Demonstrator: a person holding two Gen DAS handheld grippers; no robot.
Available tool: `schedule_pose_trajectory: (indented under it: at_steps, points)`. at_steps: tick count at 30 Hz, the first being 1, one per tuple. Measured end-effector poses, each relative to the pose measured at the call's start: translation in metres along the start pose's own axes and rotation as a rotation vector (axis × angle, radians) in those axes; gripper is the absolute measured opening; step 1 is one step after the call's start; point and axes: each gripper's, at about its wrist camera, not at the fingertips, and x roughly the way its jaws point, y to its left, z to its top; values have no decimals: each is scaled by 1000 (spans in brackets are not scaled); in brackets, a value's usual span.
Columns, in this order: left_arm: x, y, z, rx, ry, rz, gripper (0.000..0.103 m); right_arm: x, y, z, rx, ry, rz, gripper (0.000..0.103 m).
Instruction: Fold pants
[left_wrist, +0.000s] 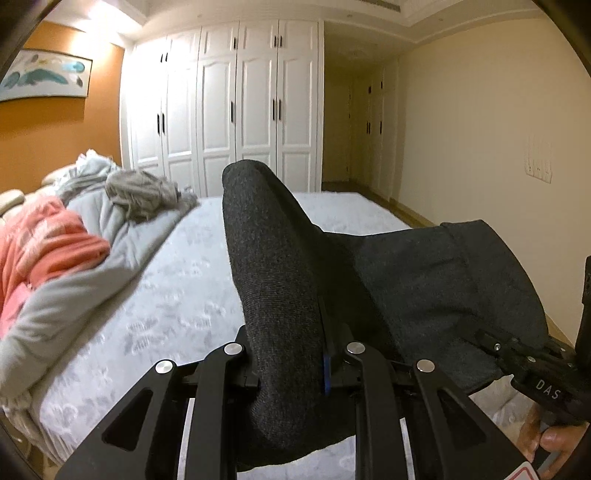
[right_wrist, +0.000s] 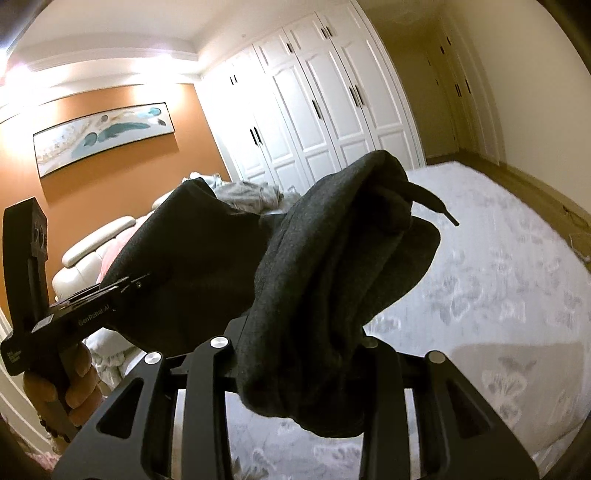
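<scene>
Dark grey pants (left_wrist: 280, 266) hang in the air above the bed, stretched between both grippers. My left gripper (left_wrist: 291, 365) is shut on one bunched end of the pants; the cloth hides its fingertips. My right gripper (right_wrist: 299, 347) is shut on the waistband end (right_wrist: 332, 258), where a black drawstring (right_wrist: 436, 203) sticks out. The right gripper also shows at the right edge of the left wrist view (left_wrist: 517, 354), clamped on the cloth. The left gripper shows at the left of the right wrist view (right_wrist: 122, 288), clamped on the cloth too.
A bed with a pale floral cover (left_wrist: 177, 280) lies below. A pile of grey and pink bedding and clothes (left_wrist: 74, 236) sits at its left side. White wardrobes (left_wrist: 221, 110) stand behind, and a hallway (left_wrist: 354, 122) opens at the right.
</scene>
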Motion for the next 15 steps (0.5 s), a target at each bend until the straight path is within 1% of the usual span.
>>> schedule_pose_trajectory:
  at_steps: [9,15]
  points:
    - [-7,-2,44,12,-93,39,17,11,15,57,-85,-72,8,30]
    - [-2,3,75,15,-152,50,17,22,14,91,-112,-121,32,30]
